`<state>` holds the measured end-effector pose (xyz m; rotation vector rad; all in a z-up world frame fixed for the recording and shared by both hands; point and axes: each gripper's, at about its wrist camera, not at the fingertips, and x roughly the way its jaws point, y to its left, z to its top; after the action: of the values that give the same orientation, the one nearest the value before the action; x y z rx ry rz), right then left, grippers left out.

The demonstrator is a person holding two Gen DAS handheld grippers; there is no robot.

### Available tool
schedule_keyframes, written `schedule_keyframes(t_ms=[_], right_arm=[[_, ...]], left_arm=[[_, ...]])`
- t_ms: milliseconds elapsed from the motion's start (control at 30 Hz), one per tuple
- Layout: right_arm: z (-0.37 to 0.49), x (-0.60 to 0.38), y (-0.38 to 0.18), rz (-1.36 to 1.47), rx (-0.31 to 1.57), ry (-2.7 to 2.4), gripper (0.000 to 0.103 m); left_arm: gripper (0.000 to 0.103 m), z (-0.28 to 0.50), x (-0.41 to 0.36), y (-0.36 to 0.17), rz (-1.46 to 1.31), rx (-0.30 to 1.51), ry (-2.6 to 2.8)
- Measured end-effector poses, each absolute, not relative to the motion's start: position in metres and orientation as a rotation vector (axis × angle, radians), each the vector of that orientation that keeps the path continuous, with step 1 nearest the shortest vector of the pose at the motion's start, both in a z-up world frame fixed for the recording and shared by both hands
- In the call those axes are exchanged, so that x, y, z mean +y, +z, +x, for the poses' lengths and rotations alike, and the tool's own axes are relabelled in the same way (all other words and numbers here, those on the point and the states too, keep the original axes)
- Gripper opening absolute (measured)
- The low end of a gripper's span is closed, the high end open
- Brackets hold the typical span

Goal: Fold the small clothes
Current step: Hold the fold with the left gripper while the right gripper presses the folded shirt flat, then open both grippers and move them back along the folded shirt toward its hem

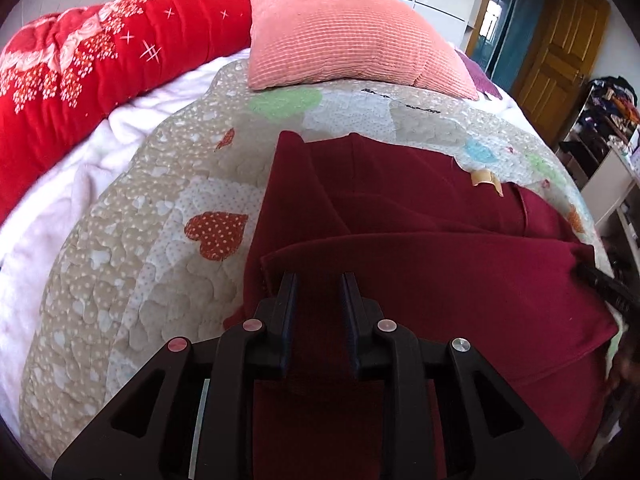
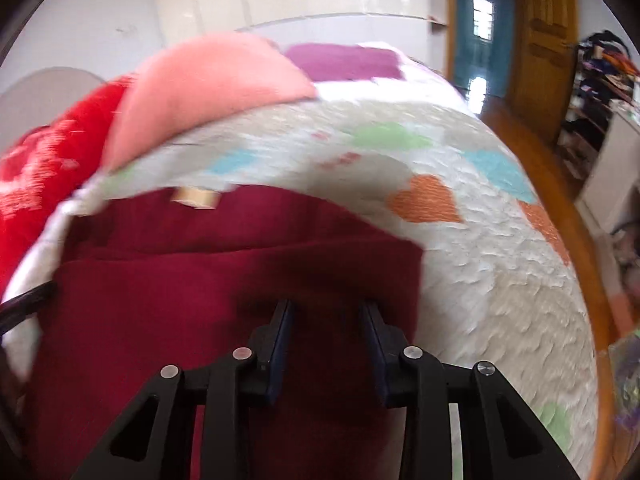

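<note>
A dark red garment (image 1: pixel 400 280) lies on the heart-patterned quilt (image 1: pixel 160 240), its near part folded over the far part. A beige label (image 1: pixel 486 180) shows at its far edge. My left gripper (image 1: pixel 318 280) hovers over the folded layer's left corner, jaws a little apart, with cloth showing below the gap and nothing pinched. In the blurred right wrist view, my right gripper (image 2: pixel 328 306) sits over the garment (image 2: pixel 200 280) near its right edge, jaws apart with cloth under them. The label (image 2: pixel 192 196) shows there too.
A pink pillow (image 1: pixel 340 32) and a red floral blanket (image 1: pixel 80 72) lie at the far side of the bed. A purple cloth (image 2: pixel 344 60) sits behind the pillow. Right of the bed are a wooden floor, a wooden door (image 1: pixel 560 52) and cluttered shelves (image 1: pixel 608 120).
</note>
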<state>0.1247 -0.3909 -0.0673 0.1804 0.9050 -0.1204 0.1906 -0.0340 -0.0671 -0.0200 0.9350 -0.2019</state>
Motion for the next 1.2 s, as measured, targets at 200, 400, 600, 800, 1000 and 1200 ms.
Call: schedule_keyframes(t_ms=[200, 400, 600, 800, 1000, 1200], right_arm=[[0.099, -0.402, -0.049, 0.305, 0.895, -0.058, 0.032], [0.052, -0.371, -0.069, 0.086, 0.985, -0.105, 0.034], [0.024, -0.38, -0.045, 0.215, 0.935, -0.081, 0.037], [0.003, -0.367, -0.029, 0.243, 0.909, -0.049, 0.037], [0.0, -0.343, -0.05, 0.228, 0.971, -0.032, 0.037], [-0.017, -0.334, -0.045, 0.253, 0.98, -0.019, 0.038]], left_arm=[[0.021, 0.189, -0.032, -0.069, -0.015, 0.926, -0.209], [0.021, 0.184, -0.04, -0.069, 0.022, 0.909, -0.179], [0.021, 0.155, -0.028, -0.049, 0.027, 0.909, -0.197], [0.037, 0.12, -0.016, -0.038, 0.058, 0.899, -0.17], [0.037, 0.09, -0.002, -0.033, 0.055, 0.894, -0.158], [0.037, 0.064, 0.008, -0.029, 0.065, 0.894, -0.159]])
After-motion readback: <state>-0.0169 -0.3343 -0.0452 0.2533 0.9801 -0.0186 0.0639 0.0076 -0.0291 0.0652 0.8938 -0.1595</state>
